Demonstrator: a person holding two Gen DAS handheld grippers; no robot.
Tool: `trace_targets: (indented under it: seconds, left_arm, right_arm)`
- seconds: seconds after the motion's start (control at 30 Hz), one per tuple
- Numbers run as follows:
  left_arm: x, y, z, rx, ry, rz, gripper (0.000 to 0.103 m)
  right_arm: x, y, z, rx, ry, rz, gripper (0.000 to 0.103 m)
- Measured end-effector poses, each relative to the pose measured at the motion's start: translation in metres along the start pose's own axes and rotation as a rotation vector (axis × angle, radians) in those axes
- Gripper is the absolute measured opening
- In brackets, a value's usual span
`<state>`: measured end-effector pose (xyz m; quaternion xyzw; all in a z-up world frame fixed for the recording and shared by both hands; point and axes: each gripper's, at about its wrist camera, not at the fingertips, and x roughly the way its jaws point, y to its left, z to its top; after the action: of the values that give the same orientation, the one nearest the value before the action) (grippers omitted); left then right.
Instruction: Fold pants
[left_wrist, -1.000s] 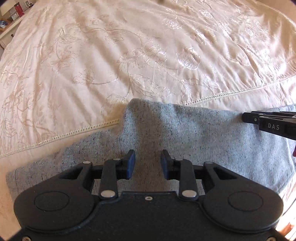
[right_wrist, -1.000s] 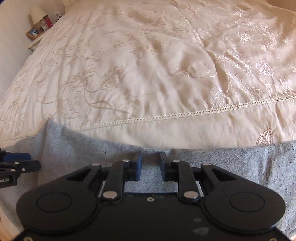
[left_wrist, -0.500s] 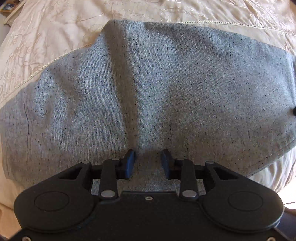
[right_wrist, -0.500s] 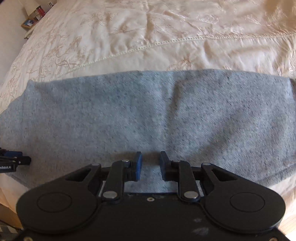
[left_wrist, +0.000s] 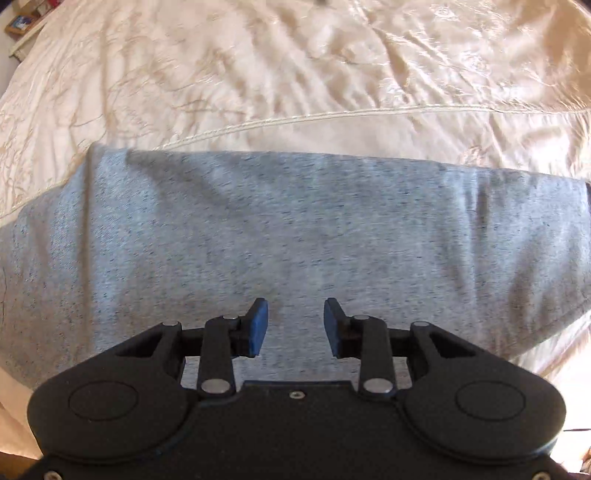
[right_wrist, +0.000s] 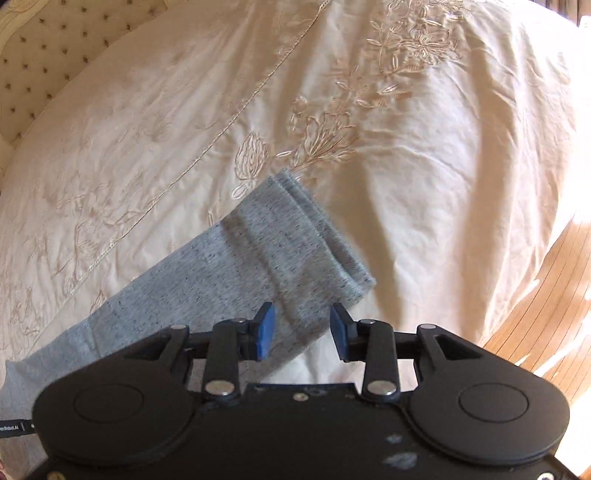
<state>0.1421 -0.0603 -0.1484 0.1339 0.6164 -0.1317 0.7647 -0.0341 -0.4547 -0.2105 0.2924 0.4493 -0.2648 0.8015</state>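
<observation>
The grey flecked pants (left_wrist: 295, 229) lie folded in a flat band across the cream bedspread (left_wrist: 295, 74). My left gripper (left_wrist: 295, 325) points down over the band's near part, open, its blue pads apart with the cloth lying flat beneath them. In the right wrist view the pants' layered end (right_wrist: 295, 251) runs diagonally toward the bed's right side. My right gripper (right_wrist: 301, 328) hangs just above that end. Its jaws are opening, and the cloth's corner shows below the gap without being pinched.
The embroidered bedspread (right_wrist: 406, 129) stretches far beyond the pants. A tufted headboard (right_wrist: 44, 55) is at the upper left, and wooden floor (right_wrist: 546, 314) lies past the bed's right edge. A small bedside shelf (left_wrist: 22, 26) shows at the far left corner.
Both grippers swept across the bed, and the pants went from a raised edge to a flat folded band. The right gripper rolled, reached the pants' end and widened its jaws.
</observation>
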Motion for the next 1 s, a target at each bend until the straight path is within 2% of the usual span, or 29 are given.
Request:
trace_targets:
  seconds: [0.13,0.3,0.5,0.73,0.8,0.83,0.87,0.93,1.0]
  left_arm:
    - [-0.004,-0.04,-0.001,0.082,-0.008,-0.002,0.043]
    - [-0.007,-0.068,-0.006,0.118,-0.023,0.01,0.044]
    - [-0.007,-0.07,-0.012,0.079,0.005,0.02,0.044]
    - [-0.005,-0.061,-0.018,0.031,0.04,0.045,0.044]
    - [-0.003,-0.059,-0.016,0.021,0.045,0.047,0.044]
    - [-0.002,-0.058,-0.015,0.016,0.047,0.051,0.044]
    - [-0.002,-0.058,-0.015,0.012,0.047,0.053,0.044]
    - [0.0,-0.058,-0.012,0.009,0.048,0.055,0.044]
    - [-0.001,-0.06,-0.008,0.01,0.037,0.052,0.044]
  right_arm:
    - [0.003,-0.013,0.028,-0.104,-0.042,0.076,0.037]
    - [0.033,-0.011,0.061,-0.223,0.029,0.177,0.037]
    - [0.074,-0.002,0.079,-0.34,0.11,0.205,0.037]
    - [0.094,0.008,0.09,-0.414,0.129,0.285,0.037]
    - [0.102,0.011,0.094,-0.428,0.143,0.288,0.031]
    - [0.102,0.012,0.094,-0.436,0.147,0.286,0.013]
    - [0.101,0.015,0.094,-0.452,0.167,0.293,0.01]
    - [0.096,0.026,0.091,-0.505,0.153,0.258,0.008]
    - [0.086,0.041,0.085,-0.621,0.084,0.188,0.007]
